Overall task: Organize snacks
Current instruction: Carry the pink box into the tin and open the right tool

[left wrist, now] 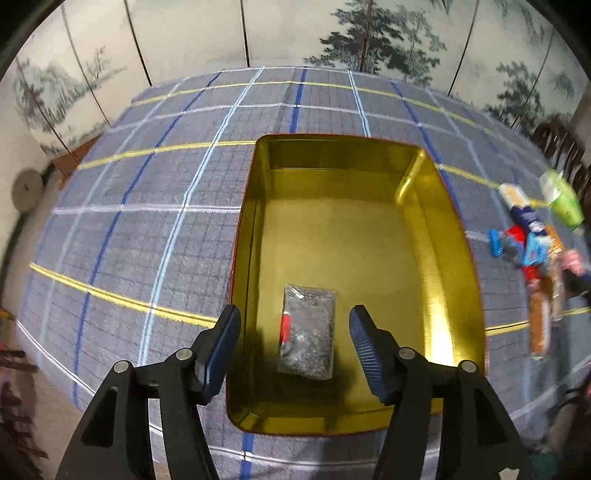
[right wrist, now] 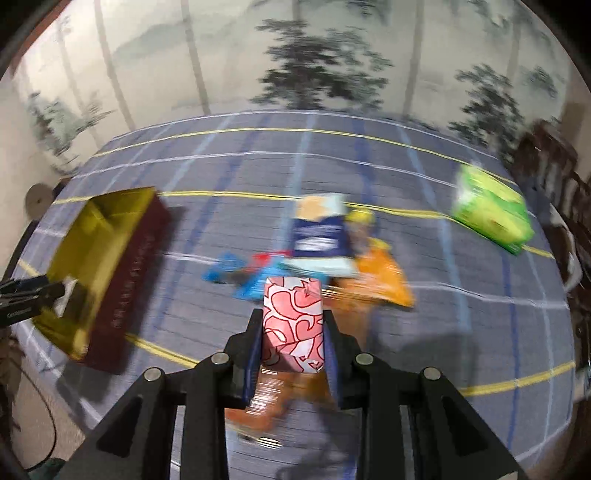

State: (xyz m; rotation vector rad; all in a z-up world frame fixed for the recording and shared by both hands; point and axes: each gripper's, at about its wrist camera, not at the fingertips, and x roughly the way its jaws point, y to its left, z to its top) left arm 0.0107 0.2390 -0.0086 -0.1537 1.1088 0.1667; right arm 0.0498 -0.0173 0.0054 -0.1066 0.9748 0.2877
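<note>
A gold-lined tin (left wrist: 436,236) with dark red outer walls stands on the checked cloth; it also shows at the left of the right wrist view (right wrist: 110,273). A clear snack packet (left wrist: 308,332) lies flat in its near end. My left gripper (left wrist: 295,325) is open and empty just above that packet. My right gripper (right wrist: 293,325) is shut on a pink-and-white patterned box (right wrist: 293,317), held above the cloth. Behind it lies a pile of snacks: a navy-and-white pack (right wrist: 321,236), orange bags (right wrist: 384,280) and blue-red wrappers (right wrist: 243,269).
A green bag (right wrist: 491,210) lies apart at the right; it also shows in the left wrist view (left wrist: 563,201) beside the pile (left wrist: 532,251). A painted folding screen (left wrist: 295,33) stands behind the table. A dark chair (right wrist: 554,162) is at the far right.
</note>
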